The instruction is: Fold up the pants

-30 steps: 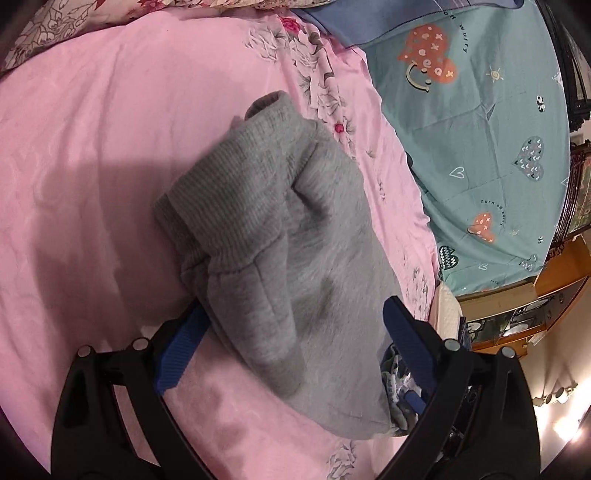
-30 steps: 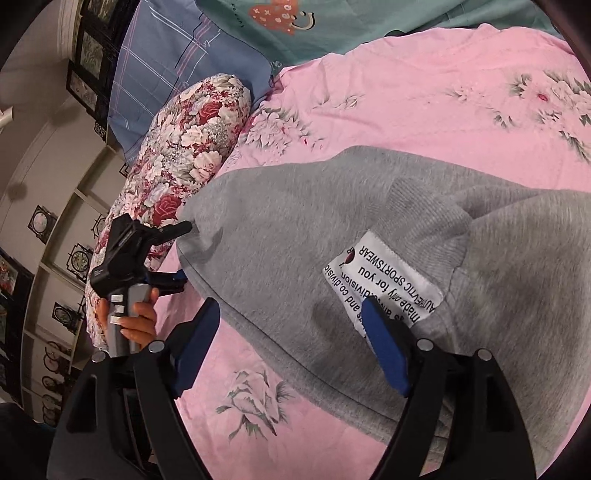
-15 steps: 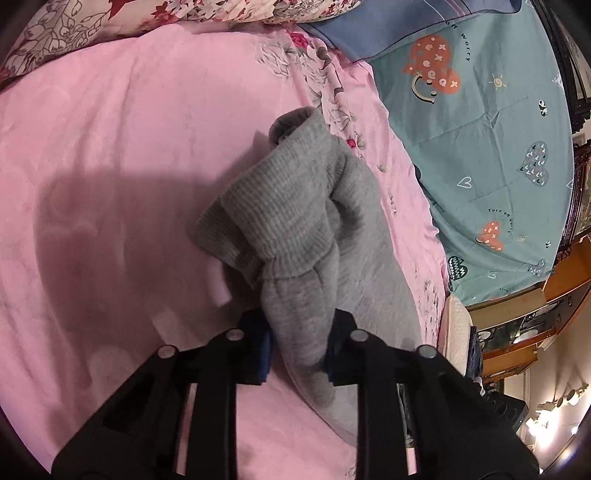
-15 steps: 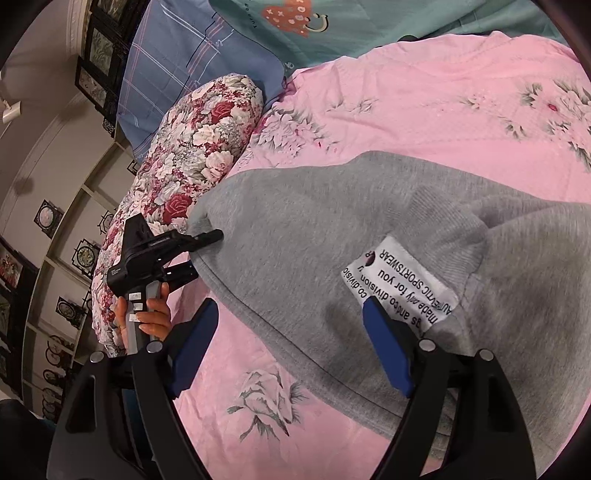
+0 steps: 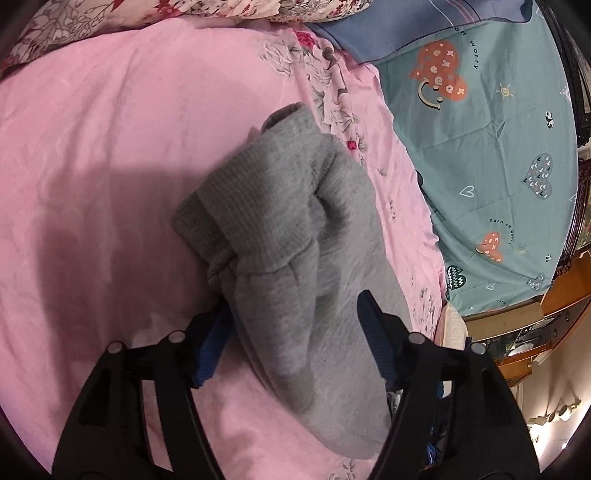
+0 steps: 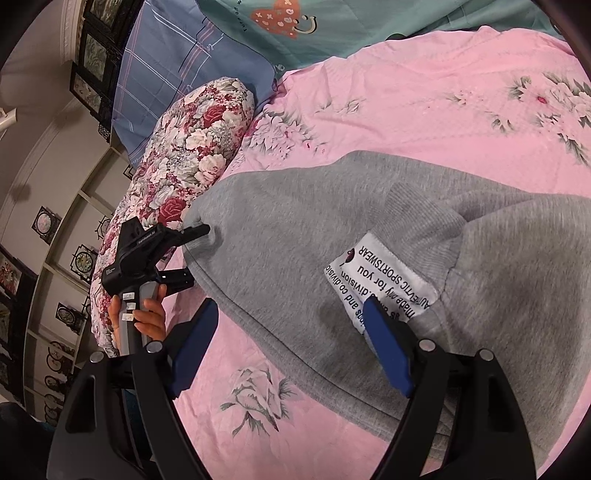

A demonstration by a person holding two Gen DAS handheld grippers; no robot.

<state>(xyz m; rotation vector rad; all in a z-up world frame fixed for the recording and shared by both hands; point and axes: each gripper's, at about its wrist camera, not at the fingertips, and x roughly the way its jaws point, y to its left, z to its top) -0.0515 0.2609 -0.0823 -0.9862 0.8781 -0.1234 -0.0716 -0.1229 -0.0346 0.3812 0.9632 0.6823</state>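
- Left wrist view: the grey pants (image 5: pixel 295 236) lie bunched on the pink bed sheet (image 5: pixel 110 155), running from the near right up toward the far middle, with a ribbed band at the far end.
- The left gripper (image 5: pixel 291 332) has a fold of the pants between its blue fingers (image 5: pixel 210 347); the fingers are opening. The left pad sits just beside the cloth and the right pad rests against the wider part of the cloth, so neither clearly pinches it.
- To the far right lies a teal blanket (image 5: pixel 498 147) with hearts, and a floral pillow (image 5: pixel 184 11) runs along the far edge.
- Right wrist view: the pants (image 6: pixel 295 240) spread over the middle and right of the pink sheet (image 6: pixel 424 96), with a white label (image 6: pixel 380 284) sewn on, facing up.
- The right gripper (image 6: pixel 291 339) hangs over the near edge of the pants with its fingers (image 6: pixel 388 350) spread wide; the right one lies over the label and the left one over bare sheet, gripping nothing.
- At the left, a hand (image 6: pixel 144 317) holds the left gripper (image 6: pixel 192 254), whose tips straddle the far left corner of the pants, beside the floral pillow (image 6: pixel 192 147).
- A blue checked pillow (image 6: pixel 177 59) lies farther back.
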